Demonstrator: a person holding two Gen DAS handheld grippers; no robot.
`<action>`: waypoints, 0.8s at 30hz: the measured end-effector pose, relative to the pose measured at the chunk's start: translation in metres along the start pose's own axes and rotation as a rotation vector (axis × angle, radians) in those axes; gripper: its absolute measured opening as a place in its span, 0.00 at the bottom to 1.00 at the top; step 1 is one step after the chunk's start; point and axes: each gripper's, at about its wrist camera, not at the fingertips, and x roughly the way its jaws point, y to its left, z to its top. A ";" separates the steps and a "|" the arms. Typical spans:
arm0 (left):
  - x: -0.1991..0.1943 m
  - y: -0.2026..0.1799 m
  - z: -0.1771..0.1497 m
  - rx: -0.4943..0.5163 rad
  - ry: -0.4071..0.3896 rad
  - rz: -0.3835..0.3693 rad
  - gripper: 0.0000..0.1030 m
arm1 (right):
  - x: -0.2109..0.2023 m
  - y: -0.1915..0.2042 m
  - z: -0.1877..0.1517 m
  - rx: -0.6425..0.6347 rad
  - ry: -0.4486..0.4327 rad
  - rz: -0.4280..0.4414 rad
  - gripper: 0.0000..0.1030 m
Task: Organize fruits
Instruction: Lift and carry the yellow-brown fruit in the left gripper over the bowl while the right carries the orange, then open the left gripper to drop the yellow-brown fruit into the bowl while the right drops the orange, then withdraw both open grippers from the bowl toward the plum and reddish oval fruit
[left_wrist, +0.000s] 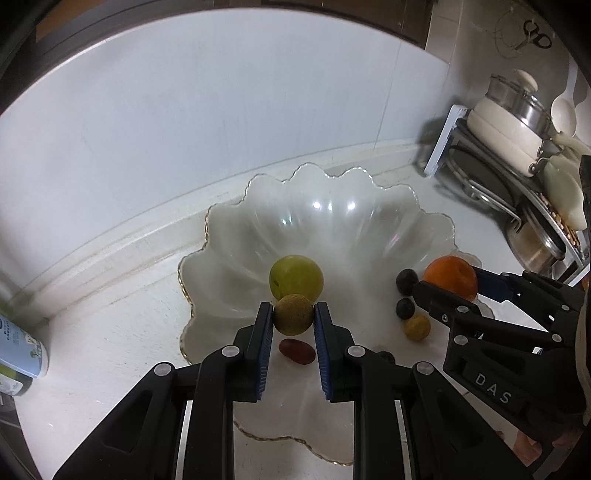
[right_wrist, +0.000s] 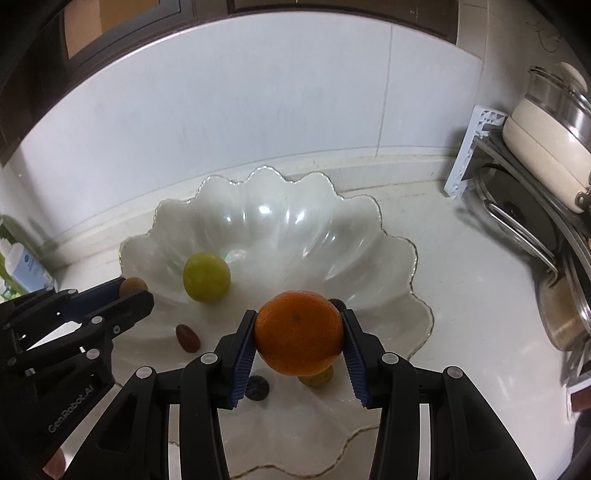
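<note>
A wide scalloped glass bowl (left_wrist: 310, 169) (right_wrist: 258, 170) sits on the white counter. In it lie a green round fruit (left_wrist: 296, 278) (right_wrist: 207, 277), a red oblong fruit (left_wrist: 296, 350) (right_wrist: 187, 338), two dark berries (left_wrist: 406, 295), and a small yellow-brown fruit (left_wrist: 417, 326) (right_wrist: 316, 378). My left gripper (left_wrist: 293, 310) (right_wrist: 135, 290) is shut on a small brown round fruit (left_wrist: 293, 315) just above the bowl's floor, near the green fruit. My right gripper (right_wrist: 298, 317) (left_wrist: 447, 280) is shut on an orange (right_wrist: 298, 332) (left_wrist: 450, 277) over the bowl's right side.
A metal rack with a cream lidded pot (left_wrist: 506, 122) (right_wrist: 546, 136) and pans stands at the right. A white bottle (left_wrist: 22, 350) (right_wrist: 22, 266) stands at the left. A white tiled wall rises just behind the bowl.
</note>
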 end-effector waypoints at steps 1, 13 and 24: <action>0.002 0.000 0.000 0.000 0.005 -0.001 0.22 | 0.002 0.000 0.000 0.002 0.006 0.001 0.44; 0.010 0.005 -0.002 -0.015 0.018 -0.007 0.37 | -0.001 -0.003 0.001 0.010 -0.016 -0.047 0.57; -0.028 -0.003 -0.007 0.017 -0.067 0.001 0.37 | -0.040 -0.008 -0.014 0.040 -0.093 -0.066 0.57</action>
